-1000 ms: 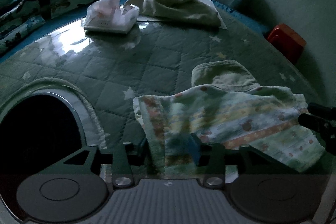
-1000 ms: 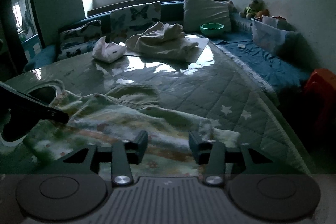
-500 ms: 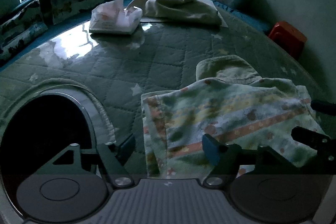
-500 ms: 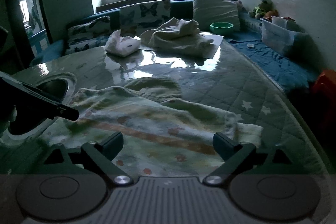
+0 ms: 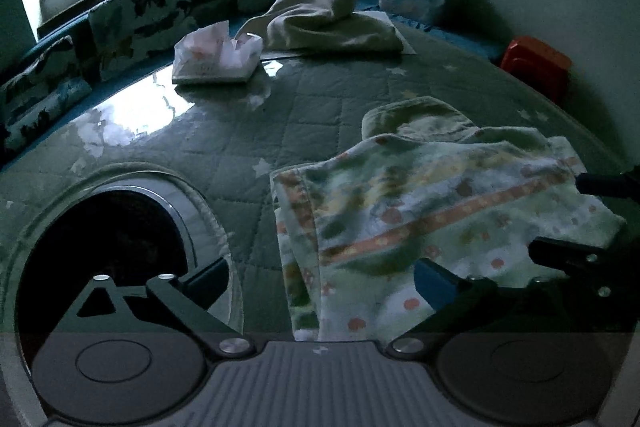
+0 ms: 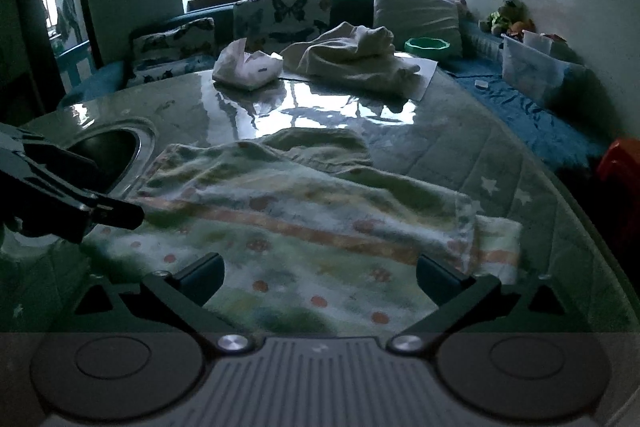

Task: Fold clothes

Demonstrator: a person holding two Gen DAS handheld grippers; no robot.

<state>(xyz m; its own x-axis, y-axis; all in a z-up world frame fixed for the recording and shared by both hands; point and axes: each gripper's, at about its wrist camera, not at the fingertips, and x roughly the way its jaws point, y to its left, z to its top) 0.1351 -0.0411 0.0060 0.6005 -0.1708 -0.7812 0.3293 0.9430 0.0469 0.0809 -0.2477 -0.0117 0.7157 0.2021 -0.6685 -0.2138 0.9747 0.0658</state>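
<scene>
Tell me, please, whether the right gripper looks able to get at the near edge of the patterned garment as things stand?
Probably yes: the right gripper is open and poised over the patterned garment, which lies flat with nothing between its fingers and the cloth. The left gripper sits off at the far side.

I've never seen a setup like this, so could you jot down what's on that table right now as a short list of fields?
surface: round table under a green quilted star-print cover
main garment: pale patterned towelling garment with an orange stripe, lying part-folded near the front edge
left gripper: open, holding nothing
right gripper: open, above the garment
far side: crumpled cream cloth and white tissue pack
table feature: dark round opening with a metal rim
</scene>
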